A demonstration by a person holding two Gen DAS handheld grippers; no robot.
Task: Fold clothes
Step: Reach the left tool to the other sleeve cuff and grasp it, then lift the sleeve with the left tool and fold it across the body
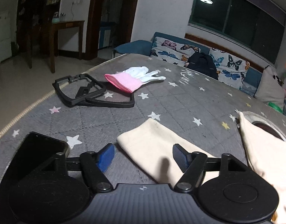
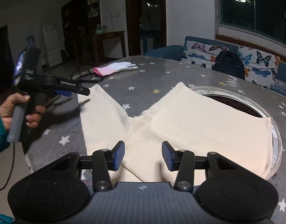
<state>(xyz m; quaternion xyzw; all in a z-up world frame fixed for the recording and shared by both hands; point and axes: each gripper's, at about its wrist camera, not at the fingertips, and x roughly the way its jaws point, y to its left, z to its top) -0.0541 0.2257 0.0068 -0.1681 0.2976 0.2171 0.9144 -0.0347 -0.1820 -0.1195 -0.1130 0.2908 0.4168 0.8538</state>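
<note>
A cream pair of shorts [image 2: 189,119] lies flat on the grey star-patterned table cover [image 2: 152,74], its two legs pointing away. In the left wrist view one leg [image 1: 154,145] lies between my fingers and the other [image 1: 258,143] is at the right. My left gripper [image 1: 143,157] is open just above the leg end, holding nothing; it also shows in the right wrist view [image 2: 75,92], hand-held above the left leg. My right gripper [image 2: 143,155] is open and empty, hovering over the waist part of the shorts.
A pink-cuffed white glove [image 1: 135,78] and black plastic frames [image 1: 85,91] lie at the far left. A black phone [image 1: 36,155] lies near the left edge. A round metal-rimmed opening [image 2: 236,102] sits partly under the shorts. A butterfly-print sofa [image 2: 236,56] with a black bag stands behind.
</note>
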